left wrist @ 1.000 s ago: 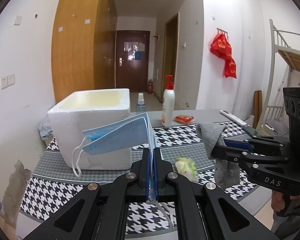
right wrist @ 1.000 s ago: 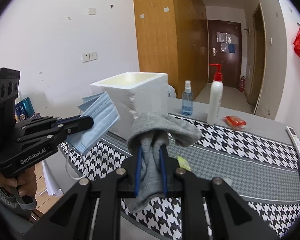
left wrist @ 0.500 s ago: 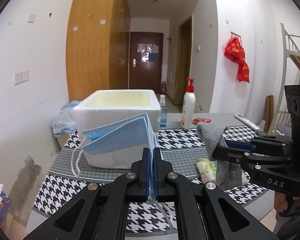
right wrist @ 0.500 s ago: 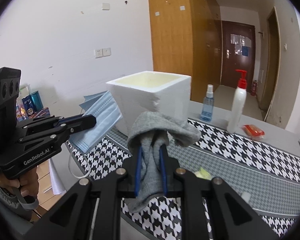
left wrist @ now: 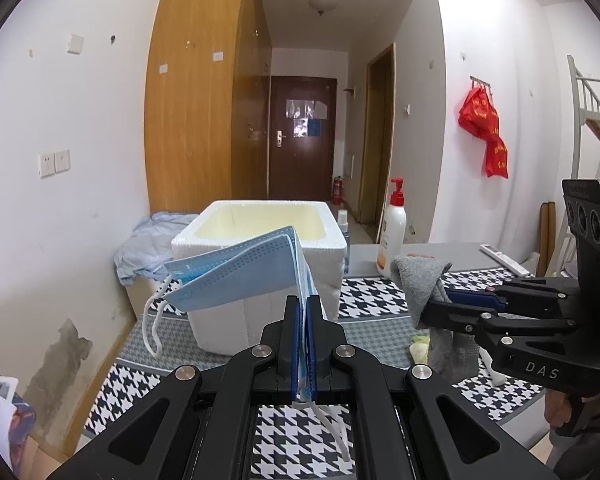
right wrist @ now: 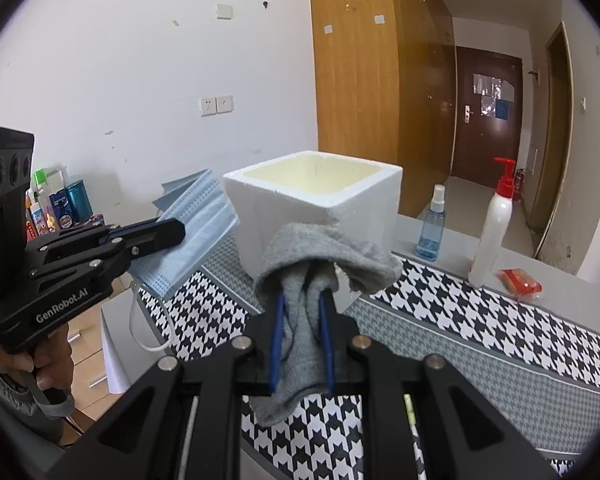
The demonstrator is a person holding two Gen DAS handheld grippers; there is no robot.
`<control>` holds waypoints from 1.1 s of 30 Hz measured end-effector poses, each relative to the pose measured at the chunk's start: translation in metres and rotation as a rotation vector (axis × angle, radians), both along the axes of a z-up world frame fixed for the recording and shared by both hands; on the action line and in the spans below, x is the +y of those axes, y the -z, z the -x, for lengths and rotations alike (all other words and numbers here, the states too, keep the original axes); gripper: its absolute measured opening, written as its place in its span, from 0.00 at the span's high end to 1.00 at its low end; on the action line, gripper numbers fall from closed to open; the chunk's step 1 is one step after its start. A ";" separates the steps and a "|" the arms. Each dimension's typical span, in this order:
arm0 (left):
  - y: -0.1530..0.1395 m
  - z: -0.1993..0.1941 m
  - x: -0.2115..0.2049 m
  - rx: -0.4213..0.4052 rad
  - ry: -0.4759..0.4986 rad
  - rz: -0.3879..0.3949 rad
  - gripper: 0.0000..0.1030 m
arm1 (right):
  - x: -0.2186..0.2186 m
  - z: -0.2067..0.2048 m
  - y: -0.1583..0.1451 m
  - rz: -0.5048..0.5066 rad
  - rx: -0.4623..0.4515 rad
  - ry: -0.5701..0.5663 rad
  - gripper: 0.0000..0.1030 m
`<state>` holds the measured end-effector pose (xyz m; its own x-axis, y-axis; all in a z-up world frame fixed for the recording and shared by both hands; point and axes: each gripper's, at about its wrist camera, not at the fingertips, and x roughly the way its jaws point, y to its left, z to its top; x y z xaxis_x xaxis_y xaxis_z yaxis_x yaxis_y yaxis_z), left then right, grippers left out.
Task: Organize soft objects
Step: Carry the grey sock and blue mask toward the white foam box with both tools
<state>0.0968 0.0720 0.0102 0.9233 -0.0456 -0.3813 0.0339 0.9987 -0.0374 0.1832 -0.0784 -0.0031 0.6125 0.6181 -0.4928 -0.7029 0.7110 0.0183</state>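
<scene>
Left hand-held gripper (left wrist: 303, 308): I have it clenched on the blue face mask (left wrist: 236, 276).
Right hand-held gripper (right wrist: 302, 312): I'm grasping the grey sock (right wrist: 324, 256).
Foam box (right wrist: 312, 200): just ahead.

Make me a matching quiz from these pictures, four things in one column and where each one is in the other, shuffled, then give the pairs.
Things:
1. blue face mask
2. grey sock
3. white foam box
4. pump bottle

Places:
A. standing on the table beside a small spray bottle
B. clamped in the right tongs
C. open-topped, standing on the houndstooth cloth
D. clamped in the left tongs

Pairs: 1-D, 2-B, 3-C, 4-A
</scene>
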 end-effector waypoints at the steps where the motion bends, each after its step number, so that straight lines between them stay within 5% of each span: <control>1: -0.001 -0.001 0.000 -0.003 0.001 0.000 0.97 | 0.000 -0.001 -0.001 -0.002 -0.001 0.002 0.80; 33: -0.046 -0.035 -0.005 -0.097 0.013 -0.054 0.97 | 0.010 -0.029 -0.057 -0.036 -0.073 0.028 0.80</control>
